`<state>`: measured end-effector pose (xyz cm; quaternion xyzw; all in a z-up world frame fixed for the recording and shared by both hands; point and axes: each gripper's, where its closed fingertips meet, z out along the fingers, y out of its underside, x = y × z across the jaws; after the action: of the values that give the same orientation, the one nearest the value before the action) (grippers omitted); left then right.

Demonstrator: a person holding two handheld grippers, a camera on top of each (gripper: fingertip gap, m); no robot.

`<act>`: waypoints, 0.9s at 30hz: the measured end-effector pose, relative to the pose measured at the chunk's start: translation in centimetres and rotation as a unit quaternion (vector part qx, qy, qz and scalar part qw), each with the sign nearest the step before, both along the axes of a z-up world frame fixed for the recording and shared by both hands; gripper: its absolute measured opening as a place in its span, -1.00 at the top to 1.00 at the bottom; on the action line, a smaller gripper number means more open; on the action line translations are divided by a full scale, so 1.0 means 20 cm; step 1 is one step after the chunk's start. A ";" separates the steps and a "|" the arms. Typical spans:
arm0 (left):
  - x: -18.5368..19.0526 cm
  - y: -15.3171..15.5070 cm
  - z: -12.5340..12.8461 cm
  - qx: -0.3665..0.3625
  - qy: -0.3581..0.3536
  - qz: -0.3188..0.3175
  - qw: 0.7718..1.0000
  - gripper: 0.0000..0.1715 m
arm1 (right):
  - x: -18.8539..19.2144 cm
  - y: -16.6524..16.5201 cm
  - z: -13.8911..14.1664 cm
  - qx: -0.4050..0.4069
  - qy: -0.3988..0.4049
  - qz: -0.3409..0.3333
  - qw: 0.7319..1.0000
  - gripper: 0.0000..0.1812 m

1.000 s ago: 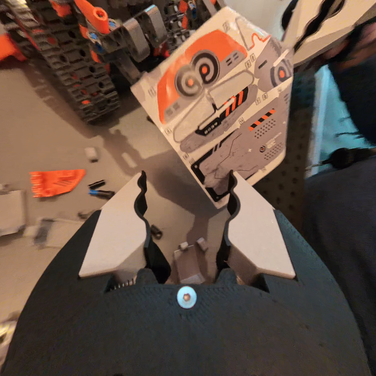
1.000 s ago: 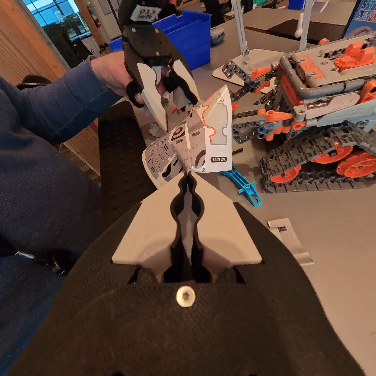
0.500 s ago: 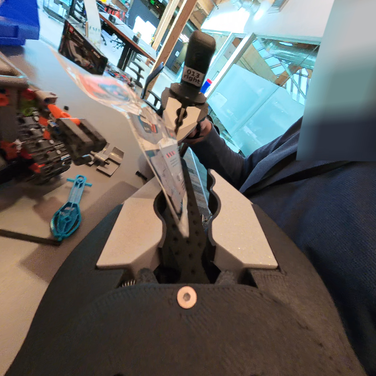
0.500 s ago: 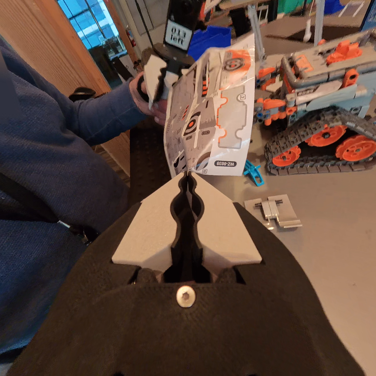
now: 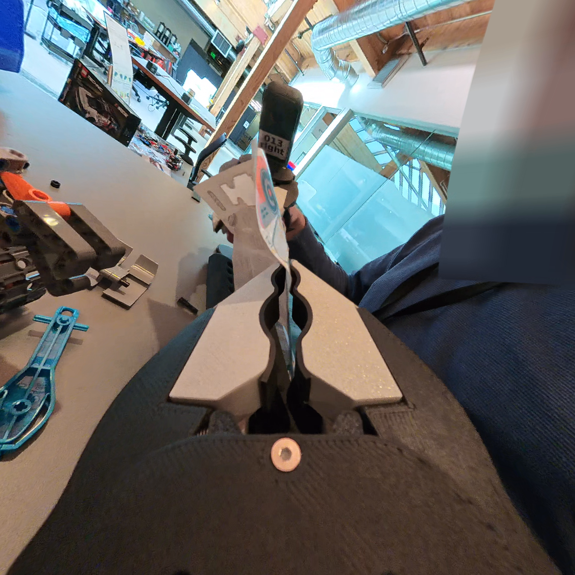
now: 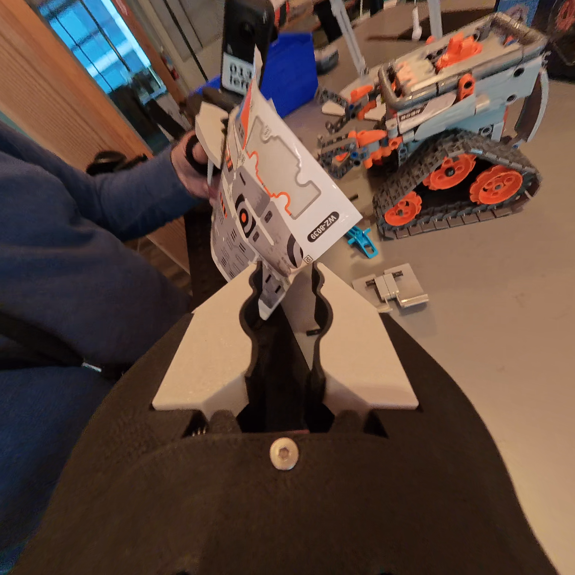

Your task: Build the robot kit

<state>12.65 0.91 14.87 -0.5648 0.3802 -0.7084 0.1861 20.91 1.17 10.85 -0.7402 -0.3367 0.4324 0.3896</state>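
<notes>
left wrist view: the left gripper [image 5: 287, 273] has its 2 fingers almost together and pinches the lower edge of the sticker sheet [image 5: 264, 217], which stands up from the tips. behind the sheet is the right gripper [image 5: 284, 199], held in a hand. on the grey table [image 5: 109, 174] lie a teal tool [image 5: 34, 373] and a grey plate part [image 5: 130, 280], beside the toy vehicle [image 5: 46, 242].

right wrist view: the right gripper [image 6: 284, 270] stands open with a clear gap; a corner of the sheet [image 6: 280, 186] hangs between the tips, and i cannot tell if it touches them. the left gripper [image 6: 214, 137] grips the sheet's far edge. the tracked vehicle [image 6: 451, 140] stands on the table, well apart.
</notes>
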 end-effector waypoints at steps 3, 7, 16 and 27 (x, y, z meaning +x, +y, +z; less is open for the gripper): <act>0.03 -0.01 0.00 -0.009 -0.003 -0.001 1.000 1.00 | -0.01 0.02 0.03 -0.005 0.046 -0.016 0.999 0.97; 0.04 -0.01 -0.02 -0.001 0.006 -0.003 1.000 0.83 | 0.02 0.04 0.01 -0.033 0.072 -0.025 0.997 1.00; 0.06 0.02 -0.02 -0.018 0.004 0.016 1.000 1.00 | 0.14 0.14 -0.01 -0.007 0.021 -0.110 0.994 0.73; 0.15 0.02 0.02 -0.053 0.003 0.033 0.998 1.00 | -0.16 -0.01 0.28 0.328 -0.135 -0.091 0.931 0.85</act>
<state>15.60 1.23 15.19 -0.5884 0.3234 -0.7193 0.1782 17.68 0.92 16.36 -0.6500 -0.4403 0.1570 0.5991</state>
